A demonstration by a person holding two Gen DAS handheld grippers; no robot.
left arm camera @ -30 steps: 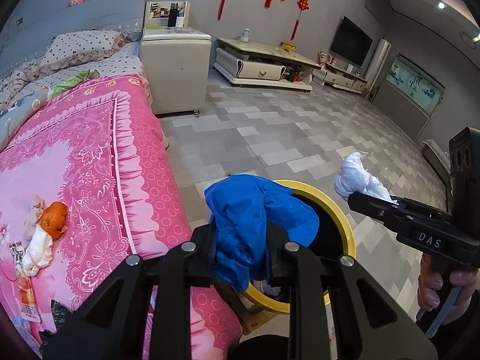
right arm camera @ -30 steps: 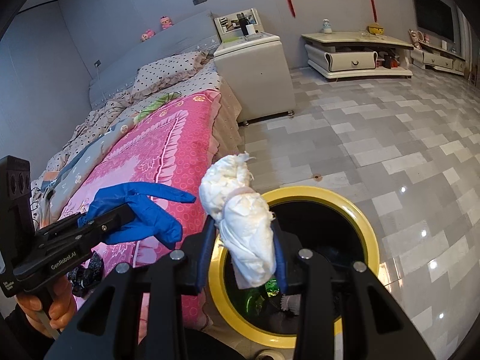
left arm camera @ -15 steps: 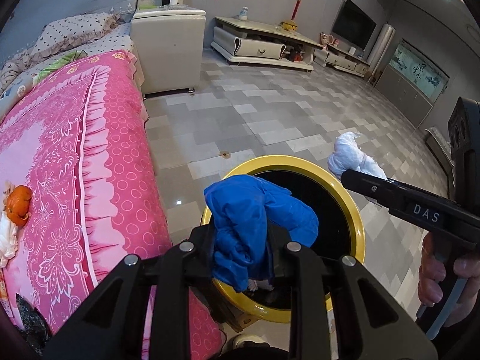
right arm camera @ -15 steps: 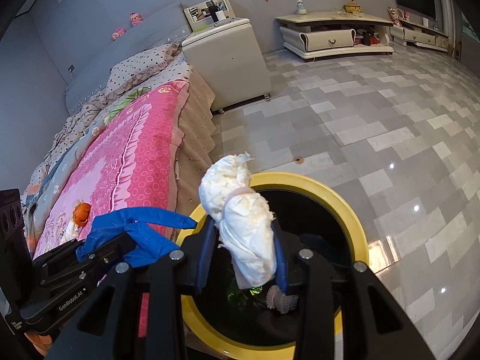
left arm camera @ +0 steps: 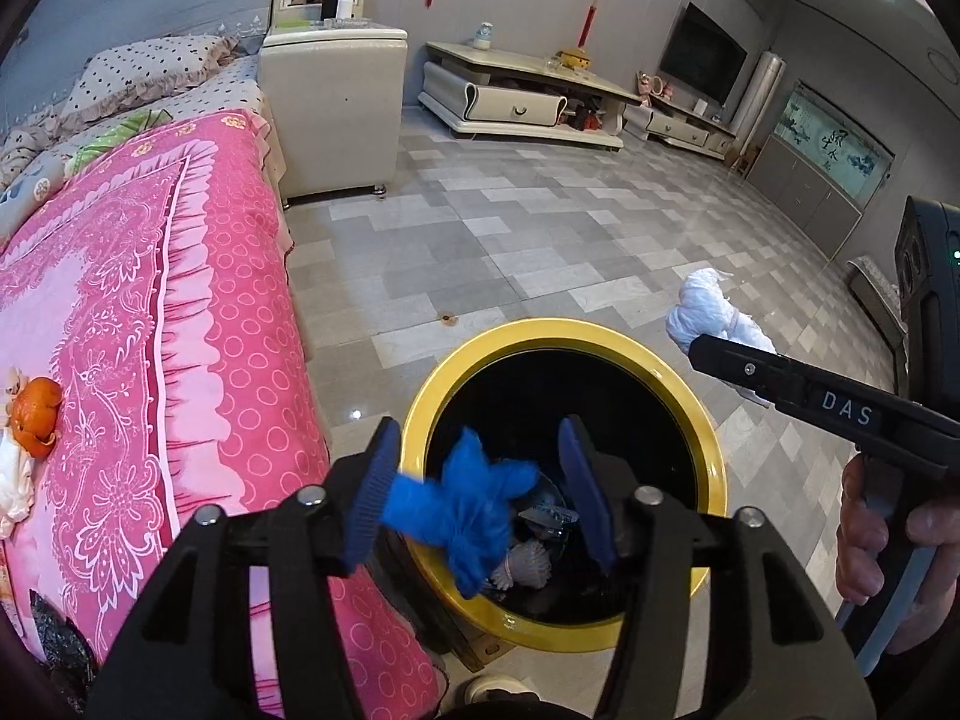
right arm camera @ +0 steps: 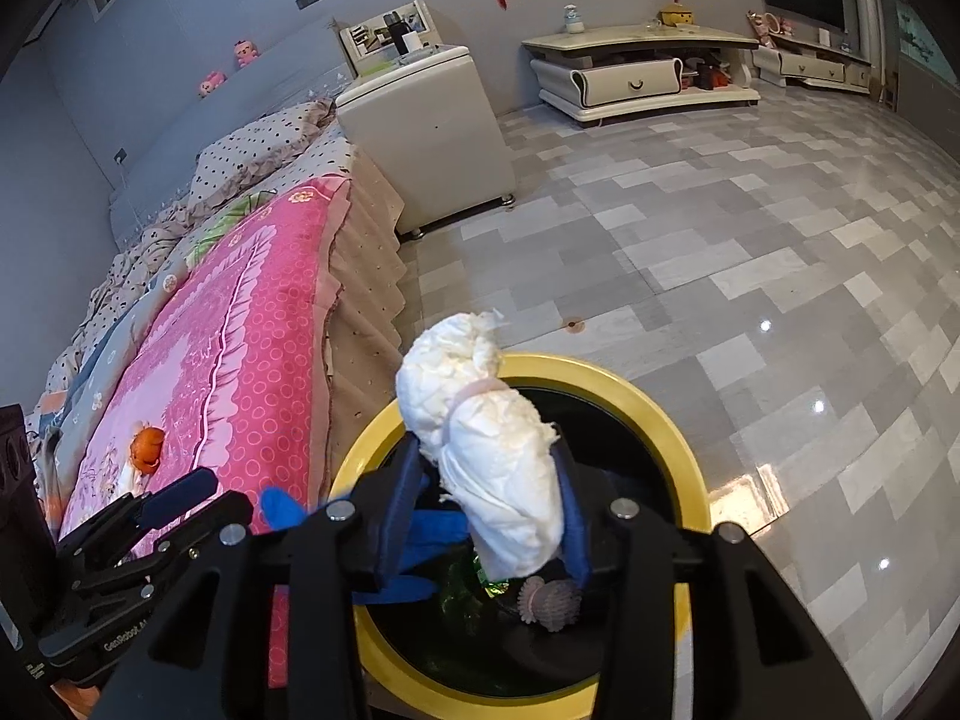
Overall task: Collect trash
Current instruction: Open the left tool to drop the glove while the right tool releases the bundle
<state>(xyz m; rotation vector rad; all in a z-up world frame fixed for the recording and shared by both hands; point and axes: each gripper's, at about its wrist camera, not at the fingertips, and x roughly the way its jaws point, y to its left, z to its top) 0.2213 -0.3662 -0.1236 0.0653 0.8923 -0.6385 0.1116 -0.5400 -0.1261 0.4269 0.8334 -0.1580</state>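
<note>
While its jaws have just been opening, the left hand-held gripper point(left arm camera: 474, 471) stands apart, the blue glove point(left arm camera: 474, 507) loose over the yellow-rimmed bin point(left arm camera: 414, 420); the right hand-held gripper point(right arm camera: 489, 501) is easing open around a white tissue wad point(right arm camera: 486, 438), with the orange peel point(left arm camera: 37, 417) lying farther off on the bed point(left arm camera: 180, 312).

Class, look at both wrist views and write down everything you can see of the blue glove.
The blue glove is thin, rubbery-looking and crumpled, its fingers splayed, blurred as if falling. It hangs between the left gripper's fingers, whose jaws have just been opening; it touches only the left blue pad, clear of the right one. It sits over the near rim of the yellow-rimmed bin, above trash inside.
</note>
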